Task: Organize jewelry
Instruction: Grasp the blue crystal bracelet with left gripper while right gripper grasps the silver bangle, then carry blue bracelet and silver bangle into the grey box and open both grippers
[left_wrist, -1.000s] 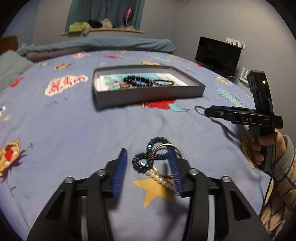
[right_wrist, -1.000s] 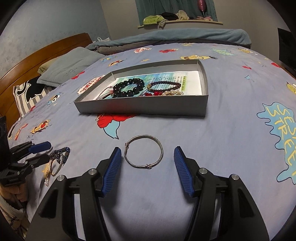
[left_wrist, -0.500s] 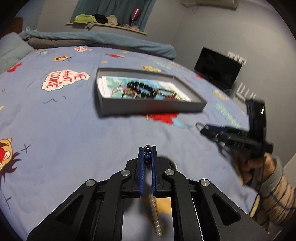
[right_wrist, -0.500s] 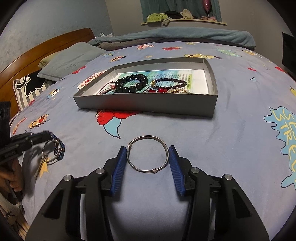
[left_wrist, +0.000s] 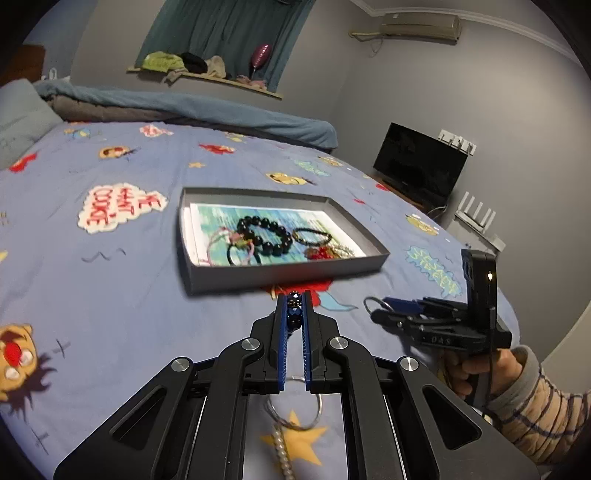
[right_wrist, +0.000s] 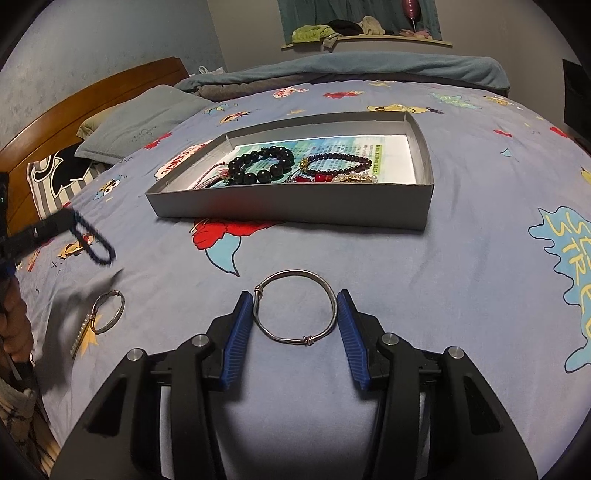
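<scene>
My left gripper (left_wrist: 294, 301) is shut on a dark blue beaded bracelet (left_wrist: 293, 314) and holds it above the bed; the bracelet hangs blurred from it in the right wrist view (right_wrist: 92, 242). A silver ring bangle (right_wrist: 107, 312) and a pearl strand (right_wrist: 80, 338) lie on the sheet below. My right gripper (right_wrist: 295, 308) grips a silver wire bangle (right_wrist: 295, 306) between its blue pads, both touching the ring. A grey box tray (right_wrist: 291, 205) beyond holds black, dark red and gold bracelets (right_wrist: 262, 164).
The blue cartoon bedsheet (right_wrist: 461, 266) covers the bed. Pillows (right_wrist: 136, 122) and a wooden headboard (right_wrist: 74, 110) are at the left. A black monitor (left_wrist: 419, 168) stands off the bed's right side.
My left gripper shut on the blue beaded bracelet and lifted it off the sheet, leaving the ring and pearls behind. My right gripper closed its pads onto the silver wire bangle.
</scene>
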